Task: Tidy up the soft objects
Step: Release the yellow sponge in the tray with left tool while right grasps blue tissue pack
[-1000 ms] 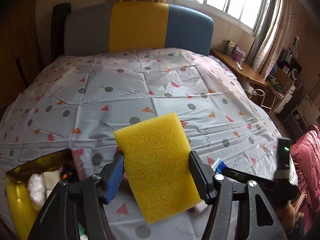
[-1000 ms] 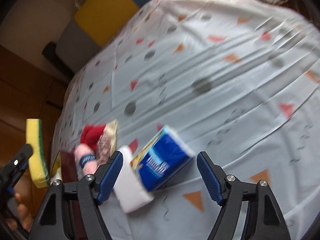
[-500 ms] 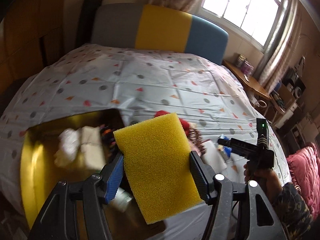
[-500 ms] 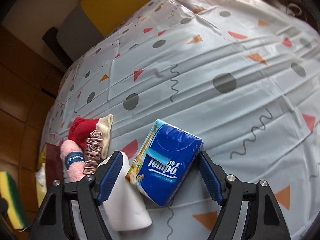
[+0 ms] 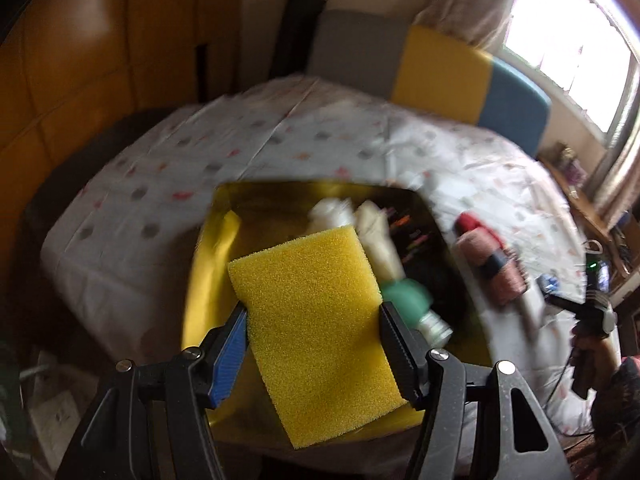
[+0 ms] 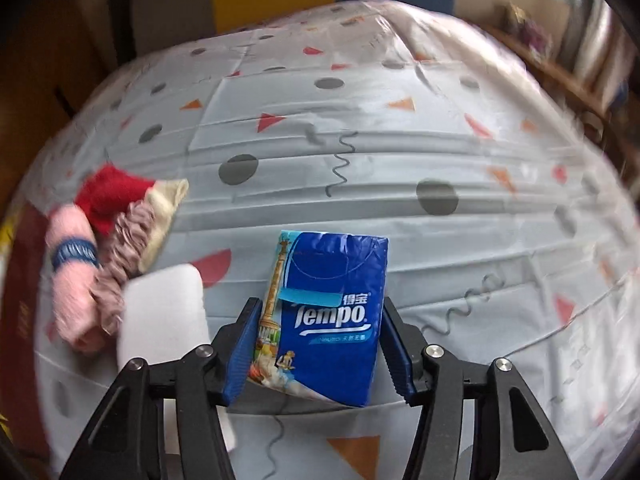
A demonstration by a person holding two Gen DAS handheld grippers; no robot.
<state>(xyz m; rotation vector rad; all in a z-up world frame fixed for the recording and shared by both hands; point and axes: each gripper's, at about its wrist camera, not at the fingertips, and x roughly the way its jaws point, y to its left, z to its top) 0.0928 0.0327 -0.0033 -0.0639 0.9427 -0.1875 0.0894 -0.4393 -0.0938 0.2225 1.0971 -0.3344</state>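
My left gripper is shut on a yellow sponge and holds it above the gold box, which holds white and cream soft items and a green one. My right gripper has closed on a blue Tempo tissue pack that lies on the patterned bed sheet; both pads touch its sides. Left of the pack lie a white sponge, a pink yarn roll, a mauve scrunchie and a red cloth.
The pink yarn roll and red cloth lie on the bed right of the gold box. A headboard stands at the far end. A wooden wall is at left. A side shelf runs along the right.
My left gripper swung left with the sponge and now hovers over the gold box. My right gripper moved in around the tissue pack and closed on it.
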